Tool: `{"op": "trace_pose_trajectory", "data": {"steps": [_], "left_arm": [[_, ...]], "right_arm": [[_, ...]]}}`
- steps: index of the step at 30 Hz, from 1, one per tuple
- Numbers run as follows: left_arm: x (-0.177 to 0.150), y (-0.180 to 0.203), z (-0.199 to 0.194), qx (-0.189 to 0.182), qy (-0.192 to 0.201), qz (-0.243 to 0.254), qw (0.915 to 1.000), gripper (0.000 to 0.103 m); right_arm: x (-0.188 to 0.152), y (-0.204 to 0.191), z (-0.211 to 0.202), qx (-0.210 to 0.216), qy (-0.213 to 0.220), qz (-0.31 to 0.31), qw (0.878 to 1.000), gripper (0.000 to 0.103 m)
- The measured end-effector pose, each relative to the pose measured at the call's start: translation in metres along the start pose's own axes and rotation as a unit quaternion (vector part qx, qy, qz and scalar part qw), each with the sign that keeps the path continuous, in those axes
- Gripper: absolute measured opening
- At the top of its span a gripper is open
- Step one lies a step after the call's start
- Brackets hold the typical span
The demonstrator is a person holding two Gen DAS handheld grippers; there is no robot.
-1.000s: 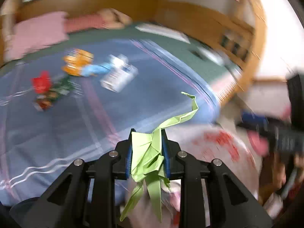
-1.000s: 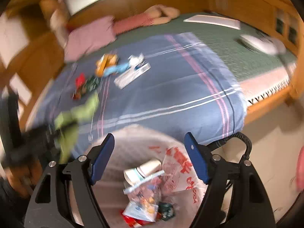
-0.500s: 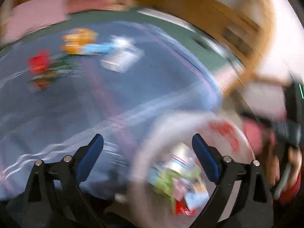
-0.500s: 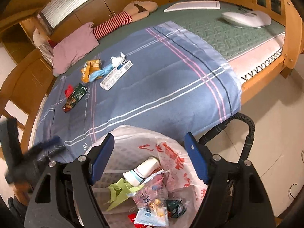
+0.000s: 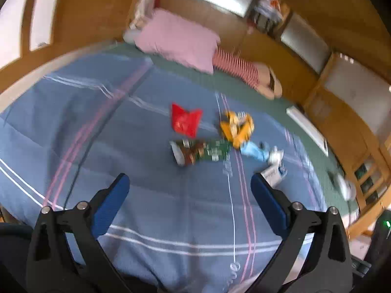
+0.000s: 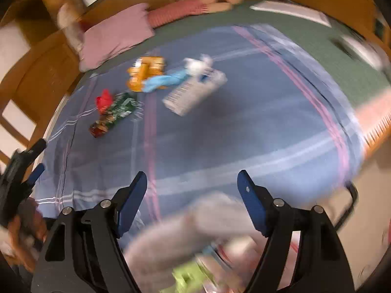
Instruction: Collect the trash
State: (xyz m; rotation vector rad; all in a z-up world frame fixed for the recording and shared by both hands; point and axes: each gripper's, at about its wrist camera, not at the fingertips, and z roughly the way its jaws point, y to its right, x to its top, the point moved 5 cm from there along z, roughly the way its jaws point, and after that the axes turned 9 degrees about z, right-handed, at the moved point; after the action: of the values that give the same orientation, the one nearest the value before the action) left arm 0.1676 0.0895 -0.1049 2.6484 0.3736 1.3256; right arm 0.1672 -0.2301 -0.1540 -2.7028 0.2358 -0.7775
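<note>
Several pieces of trash lie on the blue striped bedspread (image 5: pixel 136 161): a red wrapper (image 5: pixel 186 120), a green snack packet (image 5: pixel 202 151), an orange packet (image 5: pixel 238 128), a light blue scrap (image 5: pixel 254 151) and a white box (image 5: pixel 275 174). My left gripper (image 5: pixel 188 179) hovers short of them, its jaws opening wide with nothing between them. My right gripper (image 6: pixel 191 175) is open and empty over the near edge of the bed. Just below it is the blurred rim of the white trash bag (image 6: pixel 195 219), with green paper (image 6: pixel 188 276) inside. The same trash, such as the white box (image 6: pixel 194 92), lies farther off.
A pink pillow (image 5: pixel 178 41) and a striped plush toy (image 5: pixel 239 70) lie at the head of the bed. Wooden bed frame and cabinets (image 5: pixel 342 127) surround it. A green mat (image 6: pixel 305 36) covers the far side. The bedspread hangs over the bed edge toward the floor (image 6: pixel 366 195).
My left gripper let go of the green paper, which now lies in the bag, opened wide and swung toward the trash on the bed. My right gripper shifted from above the bag toward the bed.
</note>
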Motion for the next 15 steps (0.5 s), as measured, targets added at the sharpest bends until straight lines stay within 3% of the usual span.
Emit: {"op": "trace_pose_trajectory", "data": {"steps": [4,6,8,10,12,15], "left_arm": [[0.006,-0.025,-0.003,-0.025,0.012,-0.068,0.9973,0.100],[0.004,-0.043,0.001,-0.049,0.001,-0.128,0.9906,0.100],[0.000,-0.061,0.005,-0.067,-0.006,-0.194,0.9787,0.100],[-0.002,-0.069,0.004,-0.071,0.000,-0.225,0.9718,0.100],[-0.003,-0.070,0.006,-0.073,0.004,-0.232,0.9700,0.100],[-0.003,-0.063,0.007,-0.079,0.004,-0.215,0.9734,0.100]], "right_arm": [[0.029,-0.062,0.058,0.052,-0.035,-0.007,0.998,0.075],[0.041,-0.089,0.086,0.061,-0.051,0.000,0.997,0.075],[0.053,-0.115,0.113,0.053,-0.061,0.001,0.997,0.075],[0.065,-0.136,0.138,0.048,-0.062,0.009,0.997,0.075],[0.077,-0.154,0.161,0.051,-0.054,0.033,0.997,0.075],[0.084,-0.169,0.195,0.014,-0.061,0.060,0.996,0.075]]}}
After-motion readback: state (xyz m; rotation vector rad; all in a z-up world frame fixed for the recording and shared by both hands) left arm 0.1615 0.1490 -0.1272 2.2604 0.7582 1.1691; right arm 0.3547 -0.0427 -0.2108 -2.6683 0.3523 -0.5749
